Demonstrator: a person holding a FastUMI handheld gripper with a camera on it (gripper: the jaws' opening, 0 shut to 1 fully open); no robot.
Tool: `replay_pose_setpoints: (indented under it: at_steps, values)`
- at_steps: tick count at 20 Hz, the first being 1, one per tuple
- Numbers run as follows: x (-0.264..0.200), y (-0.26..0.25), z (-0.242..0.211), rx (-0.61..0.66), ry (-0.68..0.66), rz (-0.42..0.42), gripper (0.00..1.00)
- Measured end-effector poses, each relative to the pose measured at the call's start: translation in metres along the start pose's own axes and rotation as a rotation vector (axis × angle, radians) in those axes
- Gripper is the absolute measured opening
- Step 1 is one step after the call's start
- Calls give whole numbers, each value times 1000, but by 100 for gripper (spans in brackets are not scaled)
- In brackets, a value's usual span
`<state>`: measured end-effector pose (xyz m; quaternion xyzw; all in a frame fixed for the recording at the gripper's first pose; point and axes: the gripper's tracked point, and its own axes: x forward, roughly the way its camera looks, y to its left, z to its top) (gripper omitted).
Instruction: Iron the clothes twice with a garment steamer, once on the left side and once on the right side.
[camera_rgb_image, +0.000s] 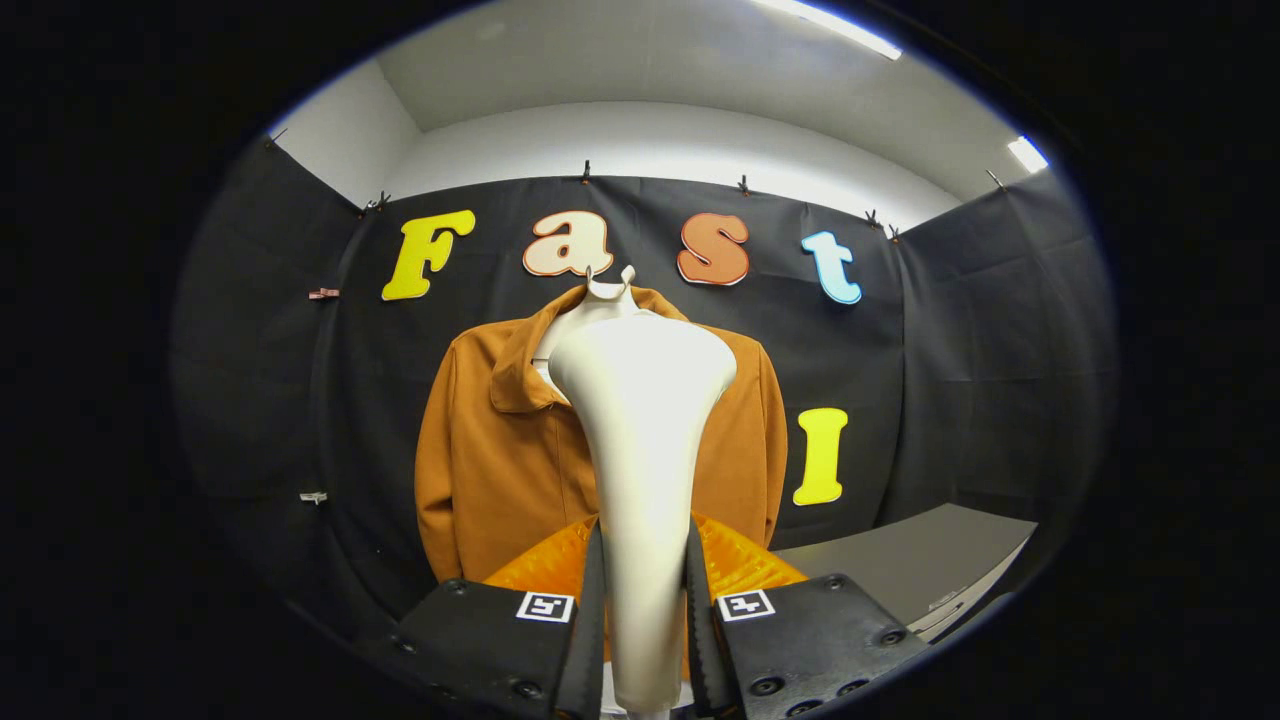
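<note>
We have the garment steamer (640, 440) clamped between the two fingers of the gripper (645, 600): both inner faces press on its narrow handle from either side, so the claw is clenched on it. The steamer's long axis runs straight out along the fingers, from the slim handle in our grip up to the broad flared head, which points forward and upward at the clothes. Its steam face is turned away from us; we see only its smooth back.

The garment, a brown collared jacket (500, 450), hangs on a hanger (610, 285) against the booth's black wall, beyond the steamer's head and square to us. The head covers the jacket's middle, with about equal cloth showing on each side. Whether the head touches the fabric we cannot tell, because the steamer itself hides the meeting point. A grey tabletop (920, 570) lies low to the right of the fingers.

We judge that we are lined up at the centre, near the collar, with neither pass visibly under way. The next move calls for shifting the head to one side of the front, say the left panel, bringing the face flat against the cloth, and drawing it steadily down, keeping the grip firm so the handle does not twist.
</note>
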<state>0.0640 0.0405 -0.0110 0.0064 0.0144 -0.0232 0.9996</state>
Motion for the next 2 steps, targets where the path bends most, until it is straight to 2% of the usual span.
replay_pose_setpoints:
  at_steps: [2]
  values:
    - [1,-1,1,0,-2,-2,38]
